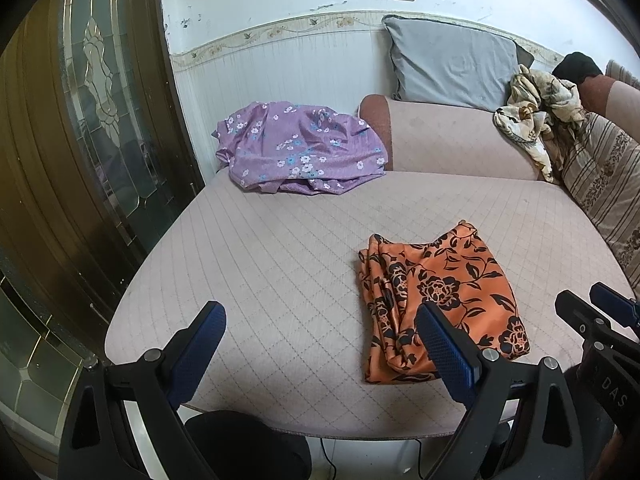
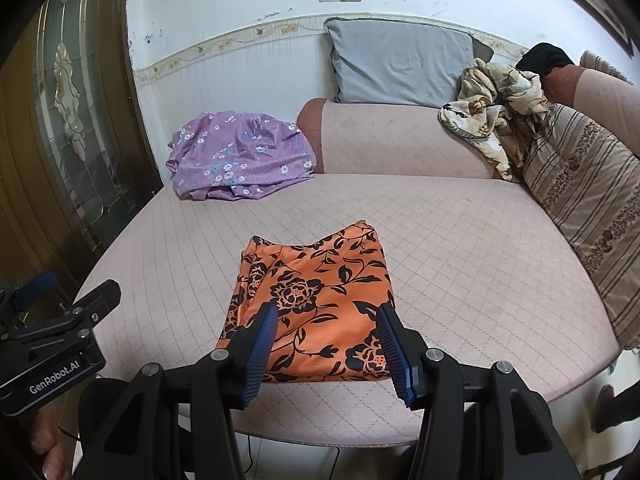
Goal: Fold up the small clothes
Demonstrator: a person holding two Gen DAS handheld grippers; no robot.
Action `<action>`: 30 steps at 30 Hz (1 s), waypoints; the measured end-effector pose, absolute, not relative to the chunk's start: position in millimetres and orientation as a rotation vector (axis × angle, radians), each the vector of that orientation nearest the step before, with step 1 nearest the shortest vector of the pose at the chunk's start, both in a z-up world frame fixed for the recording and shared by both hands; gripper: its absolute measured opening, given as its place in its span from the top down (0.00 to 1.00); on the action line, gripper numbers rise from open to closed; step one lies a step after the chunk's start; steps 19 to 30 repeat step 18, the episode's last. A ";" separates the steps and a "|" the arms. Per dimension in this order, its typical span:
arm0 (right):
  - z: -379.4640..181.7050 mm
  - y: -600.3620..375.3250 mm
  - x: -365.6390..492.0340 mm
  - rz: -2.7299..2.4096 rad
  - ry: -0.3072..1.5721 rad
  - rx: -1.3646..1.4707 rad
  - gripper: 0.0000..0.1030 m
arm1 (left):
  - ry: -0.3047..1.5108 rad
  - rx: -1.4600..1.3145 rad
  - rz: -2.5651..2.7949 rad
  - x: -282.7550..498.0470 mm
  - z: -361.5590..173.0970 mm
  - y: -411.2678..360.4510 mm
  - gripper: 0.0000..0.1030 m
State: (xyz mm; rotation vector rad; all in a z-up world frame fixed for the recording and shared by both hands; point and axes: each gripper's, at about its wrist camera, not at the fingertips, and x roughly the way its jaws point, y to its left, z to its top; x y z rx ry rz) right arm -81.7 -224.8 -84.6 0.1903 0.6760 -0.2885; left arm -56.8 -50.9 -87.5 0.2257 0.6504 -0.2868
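The left wrist view takes in more of the dark wooden door with leaded glass panes (image 1: 88,128) at the left, and catches the right gripper only as a dark edge at its lower right. The right wrist view shows instead more of the long brown-striped cushion (image 2: 584,216) and the left gripper's body at its lower left, printed "GenRobot.AI", with fingers of a hand under it.

The left gripper (image 1: 320,330) stands wide open with nothing between its blue-padded fingers; it hangs over the near edge of the pink quilted sofa cover (image 1: 260,264). The right gripper (image 2: 326,330) is part open — its fingers stand over the near edge of the folded orange cloth with black flowers (image 2: 316,292), and whether they touch it cannot be told.

That orange cloth lies flat near the cover's front edge. A crumpled purple garment with small white flowers (image 2: 240,156) lies at the far left, well apart, beside the sofa's arm. A grey pillow (image 2: 400,64) leans on the wall, with a cream patterned cloth bundle (image 2: 492,108) just beside it.
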 end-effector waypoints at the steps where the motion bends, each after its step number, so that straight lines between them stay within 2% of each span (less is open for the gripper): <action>1: -84.9 -224.3 -80.8 -0.289 0.677 0.189 0.46 | 0.653 0.225 -0.287 -55.8 -88.2 -50.6 0.07; 30: -95.6 -228.7 -59.4 -0.292 0.702 0.181 0.46 | 0.686 0.210 -0.320 -31.0 -103.5 -56.1 0.07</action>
